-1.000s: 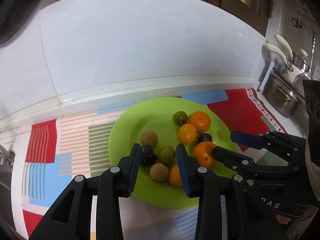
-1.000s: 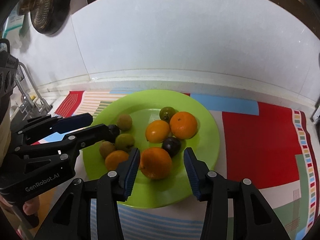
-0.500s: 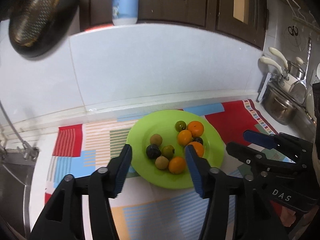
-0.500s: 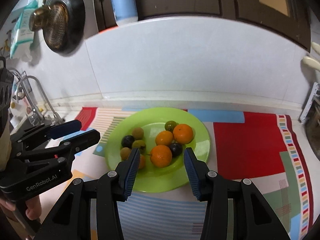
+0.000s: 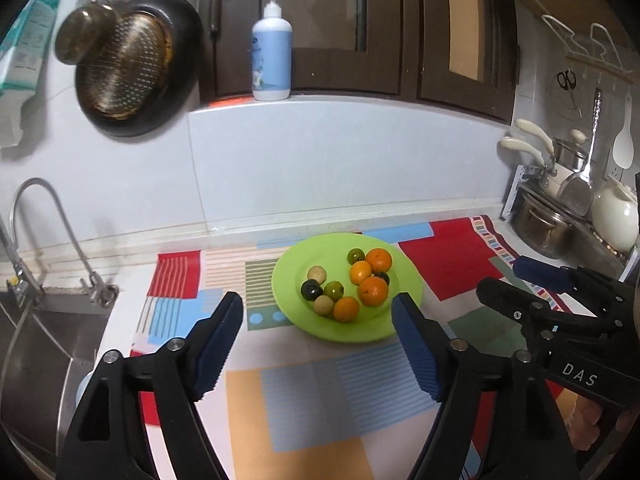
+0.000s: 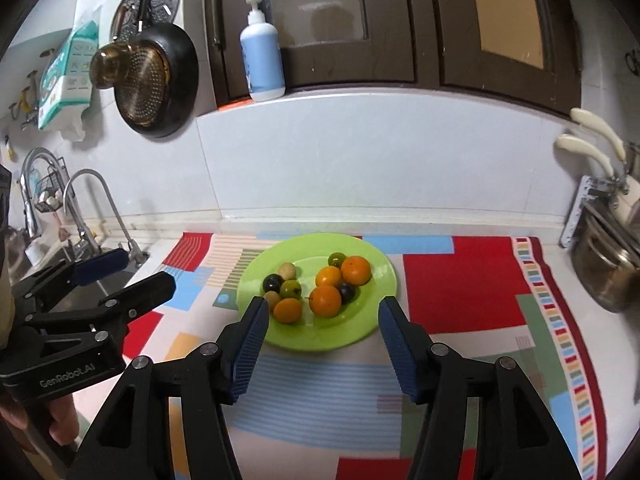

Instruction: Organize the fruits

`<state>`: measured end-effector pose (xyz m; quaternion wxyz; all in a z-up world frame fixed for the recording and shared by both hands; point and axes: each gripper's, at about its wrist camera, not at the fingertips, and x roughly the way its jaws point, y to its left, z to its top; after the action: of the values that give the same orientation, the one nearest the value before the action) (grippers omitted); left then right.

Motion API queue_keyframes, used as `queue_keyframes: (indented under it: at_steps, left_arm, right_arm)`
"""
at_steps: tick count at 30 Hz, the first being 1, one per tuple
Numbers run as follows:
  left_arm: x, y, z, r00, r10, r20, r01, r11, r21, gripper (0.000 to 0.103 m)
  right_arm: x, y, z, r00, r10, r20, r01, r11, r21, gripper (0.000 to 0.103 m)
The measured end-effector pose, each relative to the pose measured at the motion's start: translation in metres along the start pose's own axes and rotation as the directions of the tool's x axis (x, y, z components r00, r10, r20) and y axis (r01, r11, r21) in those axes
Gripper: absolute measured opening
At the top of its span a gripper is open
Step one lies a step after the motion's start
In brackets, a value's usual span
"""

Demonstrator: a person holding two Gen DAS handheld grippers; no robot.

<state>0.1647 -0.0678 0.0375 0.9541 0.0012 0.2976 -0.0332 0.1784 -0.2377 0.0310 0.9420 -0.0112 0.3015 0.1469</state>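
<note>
A lime green plate (image 5: pixel 296 280) (image 6: pixel 376 276) sits on a colourful patterned mat (image 5: pixel 320 384) (image 6: pixel 464 280). It holds several oranges (image 5: pixel 373 290) (image 6: pixel 326 301), dark plums (image 5: pixel 311 290) (image 6: pixel 273 282) and small green and tan fruits. My left gripper (image 5: pixel 318 328) is open and empty, well back from the plate's near rim. My right gripper (image 6: pixel 322 330) is open and empty, also back from the plate. Each gripper shows in the other's view, the right one (image 5: pixel 516 284) and the left one (image 6: pixel 132 272).
A sink (image 5: pixel 36 344) with a tap (image 5: pixel 44 220) is to the left. Pots and utensils (image 5: pixel 560 200) stand at the right. A pan (image 5: pixel 132 68) hangs on the wall. A soap bottle (image 5: pixel 272 52) stands on the ledge.
Both grippers have pulled back and up from the plate, where they were close over the fruit. Both have opened wider. The fruit on the plate has not moved.
</note>
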Motion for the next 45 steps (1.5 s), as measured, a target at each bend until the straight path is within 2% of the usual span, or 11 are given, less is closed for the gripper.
queue_keyframes:
  at_steps: [8, 22, 32, 45]
  left_arm:
    - [-0.039, -0.007, -0.019, 1.0, 0.016, 0.019, -0.016, 1.0, 0.007, 0.09]
    - [-0.09, -0.017, -0.041, 0.998, 0.034, 0.056, -0.034, 0.999, 0.0, 0.096]
    - [-0.108, -0.02, -0.045, 0.996, 0.047, 0.074, -0.047, 0.999, -0.006, 0.102]
    - [-0.12, -0.022, -0.05, 0.994, 0.07, 0.085, -0.069, 0.998, -0.006, 0.103]
  right_arm:
    - [-0.035, 0.007, -0.024, 1.0, 0.0, -0.012, 0.0, 1.0, 0.025, 0.058]
    - [-0.087, 0.018, -0.046, 1.0, -0.017, 0.011, 0.017, 1.0, 0.012, 0.058]
    - [-0.103, 0.022, -0.051, 1.0, -0.002, 0.025, 0.002, 1.0, -0.003, 0.058]
    - [-0.11, 0.022, -0.053, 0.999, 0.003, 0.037, -0.003, 1.0, -0.017, 0.058]
